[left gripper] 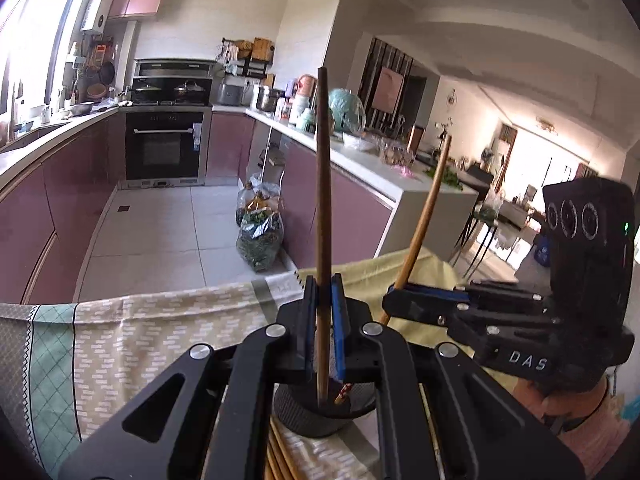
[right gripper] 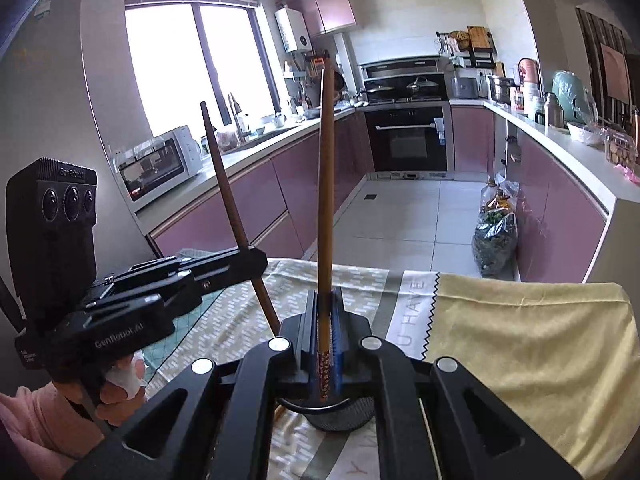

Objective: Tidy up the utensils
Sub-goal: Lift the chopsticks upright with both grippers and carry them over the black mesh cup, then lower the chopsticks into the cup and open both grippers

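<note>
My left gripper [left gripper: 323, 292] is shut on a dark brown chopstick [left gripper: 322, 168] that stands nearly upright, its lower tip inside a black mesh holder [left gripper: 300, 420] just below the jaws. My right gripper [left gripper: 394, 291] comes in from the right, shut on a lighter chopstick [left gripper: 426, 216] that leans right. In the right wrist view, the right gripper [right gripper: 326, 304] holds that light chopstick [right gripper: 326, 184] upright, with its patterned end over the holder [right gripper: 348, 420]. To the left, the left gripper [right gripper: 256, 258] grips the dark chopstick [right gripper: 228, 196].
Several more chopsticks [left gripper: 280, 456] lie on the patterned tablecloth [left gripper: 140, 340] beside the holder. A yellow cloth [right gripper: 520, 340] covers the table's right part. Beyond the table's far edge are the kitchen floor, plastic bags [left gripper: 258, 236] and purple cabinets [right gripper: 240, 216].
</note>
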Action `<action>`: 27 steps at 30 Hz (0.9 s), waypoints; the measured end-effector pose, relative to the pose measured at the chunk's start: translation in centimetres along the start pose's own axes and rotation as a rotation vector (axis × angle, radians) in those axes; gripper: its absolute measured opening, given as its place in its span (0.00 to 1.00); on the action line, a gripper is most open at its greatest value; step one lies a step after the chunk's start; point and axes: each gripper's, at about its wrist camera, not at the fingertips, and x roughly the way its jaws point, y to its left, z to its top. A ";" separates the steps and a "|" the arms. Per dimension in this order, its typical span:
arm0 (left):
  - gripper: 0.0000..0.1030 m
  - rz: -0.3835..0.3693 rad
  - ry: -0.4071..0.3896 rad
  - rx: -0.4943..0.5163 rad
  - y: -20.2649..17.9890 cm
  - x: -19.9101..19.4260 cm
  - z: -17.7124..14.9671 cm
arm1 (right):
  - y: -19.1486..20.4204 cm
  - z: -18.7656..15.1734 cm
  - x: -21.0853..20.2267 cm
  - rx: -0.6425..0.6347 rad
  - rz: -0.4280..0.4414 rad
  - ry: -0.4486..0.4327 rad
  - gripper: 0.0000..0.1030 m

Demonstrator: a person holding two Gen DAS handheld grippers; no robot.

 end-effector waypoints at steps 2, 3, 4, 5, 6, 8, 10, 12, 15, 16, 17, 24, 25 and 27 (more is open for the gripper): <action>0.08 0.005 0.053 0.013 0.1 1.0 -0.8 | -0.2 -0.3 1.1 0.009 0.007 0.049 0.05; 0.08 0.008 0.081 0.014 0.2 1.6 -1.0 | -0.4 -0.5 1.7 0.018 0.009 0.069 0.05; 0.08 0.010 0.109 0.013 0.3 2.1 -1.2 | -0.6 -0.7 2.3 0.026 0.008 0.087 0.06; 0.08 0.011 0.127 0.014 0.6 2.7 -1.4 | -0.9 -0.8 3.0 0.037 0.005 0.108 0.07; 0.08 0.018 0.138 0.015 0.6 3.1 -1.5 | -1.1 -1.0 3.6 0.047 -0.002 0.120 0.07; 0.08 0.038 0.139 0.019 0.9 3.7 -1.8 | -1.5 -1.3 4.2 0.064 -0.007 0.129 0.08; 0.13 0.048 0.134 0.012 1.4 3.8 -2.0 | -1.8 -1.5 4.4 0.081 -0.013 0.121 0.08; 0.20 0.054 0.125 0.002 1.9 3.6 -2.2 | -1.9 -1.6 4.4 0.092 -0.018 0.108 0.10; 0.25 0.077 0.099 0.010 2.0 2.6 -2.4 | -1.4 -1.9 3.6 0.080 -0.027 0.074 0.19; 0.27 0.089 0.089 0.017 2.0 2.1 -2.7 | -1.2 -2.0 3.2 0.073 -0.031 0.061 0.22; 0.32 0.102 0.076 0.025 2.0 1.5 -2.9 | -0.7 -2.1 2.6 0.059 -0.039 0.045 0.23; 0.40 0.178 0.055 0.069 3.2 -3.1 -5.3 | 3.2 -3.9 -0.6 -0.042 0.040 -0.011 0.33; 0.40 0.190 0.069 0.077 3.4 -3.4 -5.9 | 3.6 -4.3 -0.7 -0.048 0.055 -0.004 0.34; 0.40 0.209 0.109 0.092 4.0 -3.8 -7.3 | 4.4 -5.5 -0.3 -0.050 0.080 0.031 0.35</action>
